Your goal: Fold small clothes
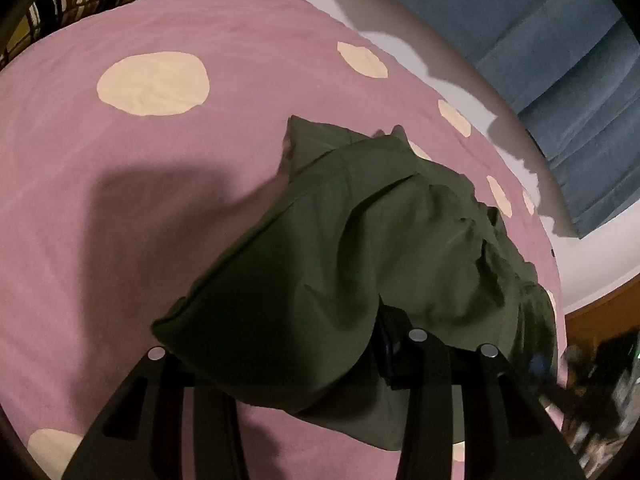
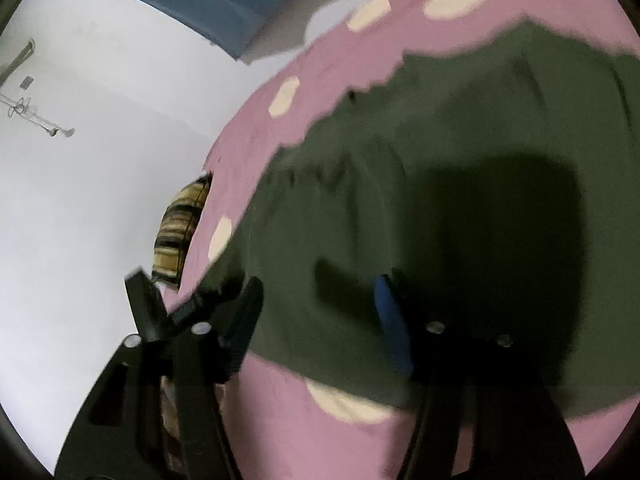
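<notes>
A dark green garment lies crumpled on the pink bedspread with cream dots. Its near edge drapes over my left gripper and fills the space between the two black fingers. The cloth hides the fingertips and pads, so whether they press on it does not show. In the right wrist view the same garment spreads across the bed under a dark shadow. My right gripper hovers above it, blurred. Its jaws stand apart, the blue pad shows, and nothing is between them.
A striped brown and cream pillow lies at the far corner of the bed, also the pillow at the bed's edge. Blue curtains hang on the white wall behind. Blurred clutter sits past the bed's right edge.
</notes>
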Demonstrator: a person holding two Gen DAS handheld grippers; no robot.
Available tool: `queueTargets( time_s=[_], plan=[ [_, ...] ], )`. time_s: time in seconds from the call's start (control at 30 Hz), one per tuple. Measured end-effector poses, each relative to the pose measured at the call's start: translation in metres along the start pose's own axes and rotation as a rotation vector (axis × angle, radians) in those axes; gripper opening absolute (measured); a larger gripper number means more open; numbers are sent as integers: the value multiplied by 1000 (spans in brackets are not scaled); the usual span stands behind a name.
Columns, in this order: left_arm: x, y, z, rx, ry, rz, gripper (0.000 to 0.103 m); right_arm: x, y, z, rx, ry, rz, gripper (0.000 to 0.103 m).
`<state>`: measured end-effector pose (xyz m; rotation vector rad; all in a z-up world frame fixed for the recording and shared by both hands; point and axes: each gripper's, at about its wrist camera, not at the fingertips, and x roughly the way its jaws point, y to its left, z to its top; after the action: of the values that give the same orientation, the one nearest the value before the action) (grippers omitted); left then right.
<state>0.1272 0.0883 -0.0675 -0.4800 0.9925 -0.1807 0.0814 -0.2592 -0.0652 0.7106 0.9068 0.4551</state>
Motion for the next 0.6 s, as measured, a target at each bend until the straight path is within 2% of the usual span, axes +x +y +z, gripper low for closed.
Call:
queueTargets(
  time_s=[0.1,0.2,0.27,0.37,0.43,0.6],
  plan=[
    [-1,-2,-1,20,-7,12,42,16,-4,37,43,-5,25,62],
    [0,-3,-1,25,-5,11,42,44,-18,70,113,-10,10,62],
    [1,-2,0,24,-1,6,42,62,-25,87,123,-8,-32,61],
    [1,-2,0,21,1,4,43,93,-42,99,173,47,-96,58],
    [4,-2,2,17,7,9,44,103,-51,102,189,48,-100,56],
    [3,-5,4,-1,9,10,48,88,-37,99,139,41,-108,57]
  ],
)
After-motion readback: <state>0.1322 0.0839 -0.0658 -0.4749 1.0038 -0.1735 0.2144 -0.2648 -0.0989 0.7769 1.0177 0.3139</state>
